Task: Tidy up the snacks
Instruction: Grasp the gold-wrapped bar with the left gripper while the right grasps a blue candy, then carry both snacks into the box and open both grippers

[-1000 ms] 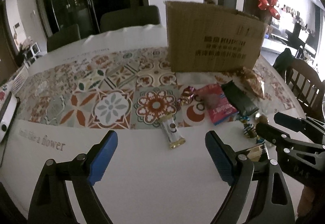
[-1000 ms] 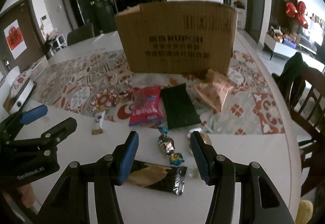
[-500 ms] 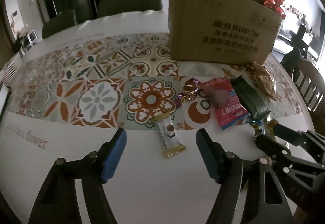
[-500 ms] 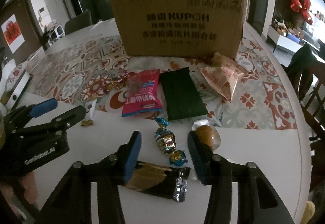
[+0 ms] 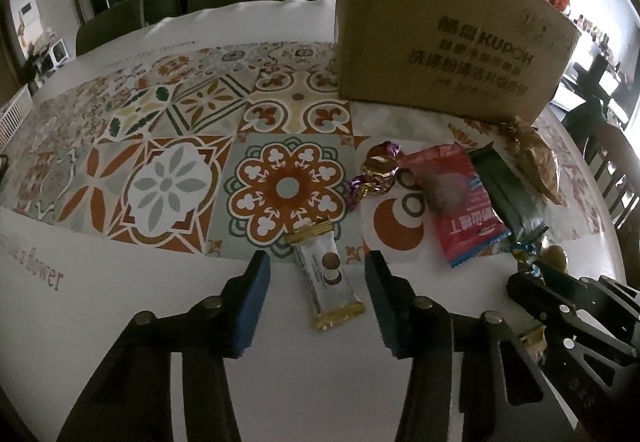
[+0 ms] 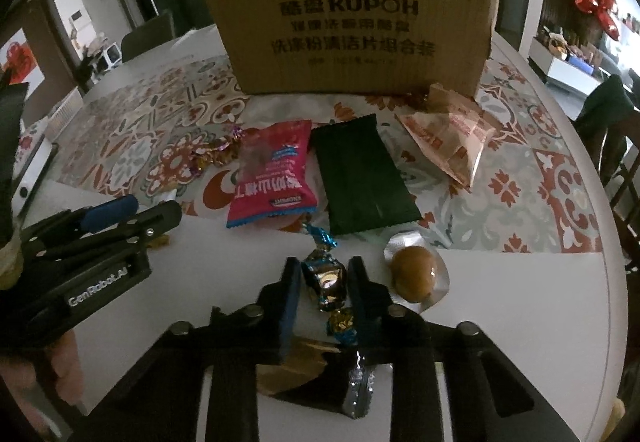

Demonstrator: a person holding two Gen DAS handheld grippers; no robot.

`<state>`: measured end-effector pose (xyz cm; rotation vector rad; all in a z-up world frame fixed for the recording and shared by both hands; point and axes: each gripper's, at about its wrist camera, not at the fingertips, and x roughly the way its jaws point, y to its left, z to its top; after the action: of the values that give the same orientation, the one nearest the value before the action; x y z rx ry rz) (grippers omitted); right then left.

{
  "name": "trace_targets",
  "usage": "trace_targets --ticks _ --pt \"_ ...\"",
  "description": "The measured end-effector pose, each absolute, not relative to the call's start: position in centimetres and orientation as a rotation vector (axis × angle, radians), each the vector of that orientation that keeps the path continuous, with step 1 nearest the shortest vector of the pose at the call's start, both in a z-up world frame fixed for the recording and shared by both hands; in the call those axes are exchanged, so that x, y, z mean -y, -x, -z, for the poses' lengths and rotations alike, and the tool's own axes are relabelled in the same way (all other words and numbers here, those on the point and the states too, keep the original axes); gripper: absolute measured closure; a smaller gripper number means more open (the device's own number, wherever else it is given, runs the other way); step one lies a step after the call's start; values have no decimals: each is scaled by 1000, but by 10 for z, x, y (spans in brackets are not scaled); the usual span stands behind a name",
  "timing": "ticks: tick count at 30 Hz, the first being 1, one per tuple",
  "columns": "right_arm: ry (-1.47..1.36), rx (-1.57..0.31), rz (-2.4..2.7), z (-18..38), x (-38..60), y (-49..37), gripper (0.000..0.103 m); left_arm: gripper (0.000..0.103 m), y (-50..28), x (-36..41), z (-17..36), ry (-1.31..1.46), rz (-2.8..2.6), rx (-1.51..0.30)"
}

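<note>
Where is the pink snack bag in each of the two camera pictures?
Left wrist view: the pink snack bag lies right of centre, between a purple-wrapped candy and a dark green packet.
Right wrist view: the pink snack bag lies left of centre, touching the dark green packet's left side.
Shared landmark: the cardboard box standing behind the snacks.

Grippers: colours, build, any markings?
Both match: black angular frames with silver screws and blue finger pads. The left gripper body carries white "GenRobot.AI" lettering, seen from the right wrist. The right gripper shows none. No cables visible; bare skin beside the left one.
</note>
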<state>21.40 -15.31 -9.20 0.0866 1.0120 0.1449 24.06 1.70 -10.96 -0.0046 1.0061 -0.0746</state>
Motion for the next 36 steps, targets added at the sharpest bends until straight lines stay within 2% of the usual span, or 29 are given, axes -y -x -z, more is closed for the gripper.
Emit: trace_targets --ticks 6,13,36 --pt "-99 -995 -145 89 152 -217 80 78 -242 -18 111 10 80 -1000" --pt "-112 -979 -154 83 152 -219 80 84 -240 -17 108 1 96 -991" --pt "-152 -859 -208 34 159 -202 80 84 -207 -4 36 7 183 -823"
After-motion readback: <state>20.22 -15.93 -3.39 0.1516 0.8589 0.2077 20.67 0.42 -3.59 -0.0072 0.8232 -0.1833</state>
